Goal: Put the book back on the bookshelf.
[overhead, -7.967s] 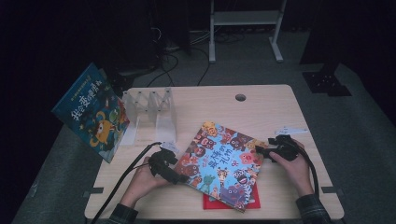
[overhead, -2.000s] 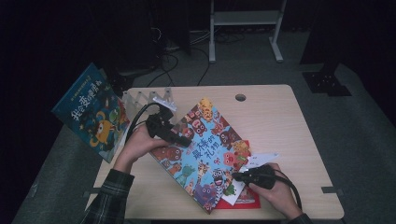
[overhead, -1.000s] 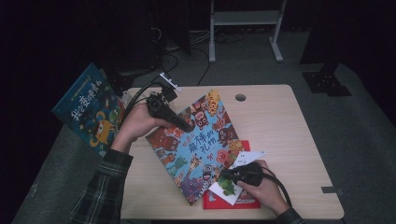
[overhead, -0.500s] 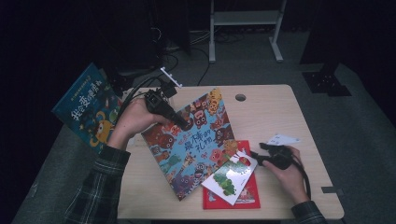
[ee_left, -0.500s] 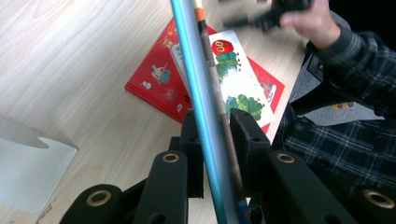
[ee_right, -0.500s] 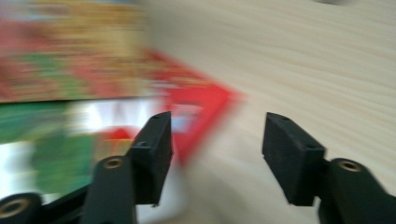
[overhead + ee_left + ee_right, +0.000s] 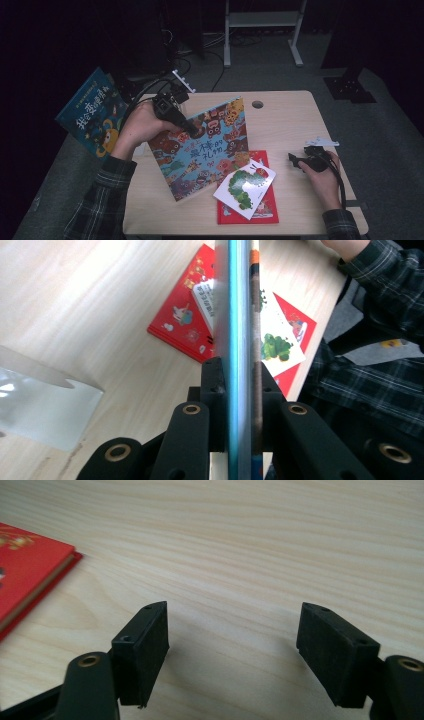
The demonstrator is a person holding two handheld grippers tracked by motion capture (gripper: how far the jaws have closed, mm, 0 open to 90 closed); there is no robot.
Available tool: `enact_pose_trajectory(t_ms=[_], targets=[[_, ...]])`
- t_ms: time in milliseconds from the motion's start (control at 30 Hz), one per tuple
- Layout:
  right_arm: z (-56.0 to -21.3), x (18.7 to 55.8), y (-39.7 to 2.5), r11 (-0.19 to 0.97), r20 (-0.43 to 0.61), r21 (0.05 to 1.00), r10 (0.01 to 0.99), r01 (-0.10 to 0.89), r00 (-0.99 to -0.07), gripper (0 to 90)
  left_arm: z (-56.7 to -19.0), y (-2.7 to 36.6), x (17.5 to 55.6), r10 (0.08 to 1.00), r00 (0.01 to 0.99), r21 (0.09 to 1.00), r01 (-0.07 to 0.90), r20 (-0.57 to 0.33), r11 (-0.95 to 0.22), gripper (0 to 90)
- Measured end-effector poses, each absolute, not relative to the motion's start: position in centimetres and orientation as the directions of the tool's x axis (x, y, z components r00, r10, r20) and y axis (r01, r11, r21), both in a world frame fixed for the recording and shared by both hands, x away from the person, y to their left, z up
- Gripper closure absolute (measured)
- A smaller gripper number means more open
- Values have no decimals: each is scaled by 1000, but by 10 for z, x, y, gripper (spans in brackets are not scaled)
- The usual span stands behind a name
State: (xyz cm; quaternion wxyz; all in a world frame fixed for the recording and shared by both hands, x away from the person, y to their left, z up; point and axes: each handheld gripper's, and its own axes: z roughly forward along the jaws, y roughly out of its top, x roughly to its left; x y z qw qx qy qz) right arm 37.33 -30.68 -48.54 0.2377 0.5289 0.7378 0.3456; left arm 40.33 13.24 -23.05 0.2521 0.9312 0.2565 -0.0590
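Note:
My left gripper [image 7: 186, 128] is shut on the top edge of a colourful picture book [image 7: 205, 147], which stands tilted upright with its lower edge on the table. In the left gripper view the book's edge [image 7: 241, 315] runs straight up between the jaws of that gripper [image 7: 240, 390]. Under it lie a red book [image 7: 260, 210] and a white caterpillar book [image 7: 245, 186], the white one on top of the red; both also appear as the red book [image 7: 187, 315] and the white book [image 7: 277, 335]. My right gripper [image 7: 295, 161] rests open on the bare wood at the right, its jaws [image 7: 232, 640] wide apart with nothing between them.
A blue picture book [image 7: 95, 117] leans off the table's left side. A clear plastic stand [image 7: 45, 400] sits on the wood near the left gripper. The wooden table [image 7: 290, 125] has a cable hole [image 7: 257, 104] at the back. The red book's corner [image 7: 30, 580] lies left of my right gripper.
My left gripper has lifted the colourful book from flat to nearly upright, uncovering the red and white books. My right gripper let go of the book's lower edge and moved away to the right.

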Motion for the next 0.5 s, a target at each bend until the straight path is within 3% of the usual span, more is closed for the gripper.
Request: enact_pose_trajectory(t_ms=[167, 500], targets=[[-486, 376, -308, 176, 12, 752, 960, 635, -281, 237, -229, 139, 400, 461, 858, 436, 513, -229, -739, 810], [-486, 376, -309, 169, 18, 745, 962, 646, -273, 191, -232, 169, 392, 509, 830, 436, 554, -227, -710, 809]])
